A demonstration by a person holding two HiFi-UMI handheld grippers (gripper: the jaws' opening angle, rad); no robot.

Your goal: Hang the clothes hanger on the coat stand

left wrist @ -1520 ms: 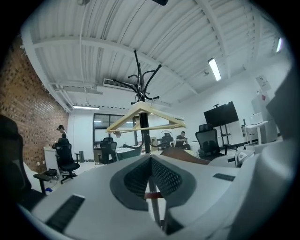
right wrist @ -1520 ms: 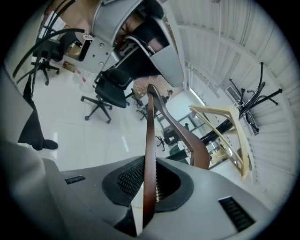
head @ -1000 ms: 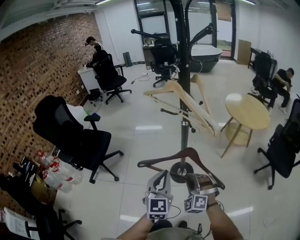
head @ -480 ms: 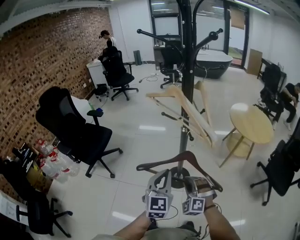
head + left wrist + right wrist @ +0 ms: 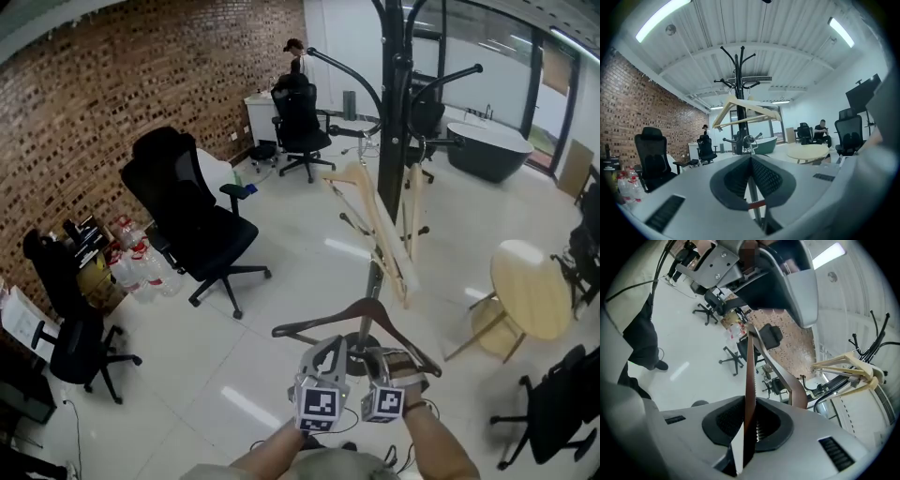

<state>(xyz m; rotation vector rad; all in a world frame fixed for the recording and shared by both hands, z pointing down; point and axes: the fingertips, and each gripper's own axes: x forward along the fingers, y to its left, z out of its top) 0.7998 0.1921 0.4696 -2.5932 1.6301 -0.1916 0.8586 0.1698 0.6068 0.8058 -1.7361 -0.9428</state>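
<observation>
The tall black coat stand [image 5: 394, 141] stands on the shiny floor [image 5: 281, 281], out in front of the person. Pale wooden hangers [image 5: 375, 220] already hang from it.

The step now, I think, is to carry the dark brown hanger [image 5: 367, 307] over to the stand. To do it well, lift the hanger up high and turn its hook toward a free arm of the stand (the pale hangers take up some room). Bring it in slowly so it does not bump them. Let go only when the hook sits on the arm.

The brown hanger is low down and well below the arms of the stand. In the head view it shows in front of the stand's foot. It is in the right tongs [image 5: 392, 360], which are pinched narrow on its thin bar. In the right gripper view the bar runs up from between the jaws. The left tongs [image 5: 327, 351] are just beside it. They are pressed together with nothing in them, and they point at the stand.
</observation>
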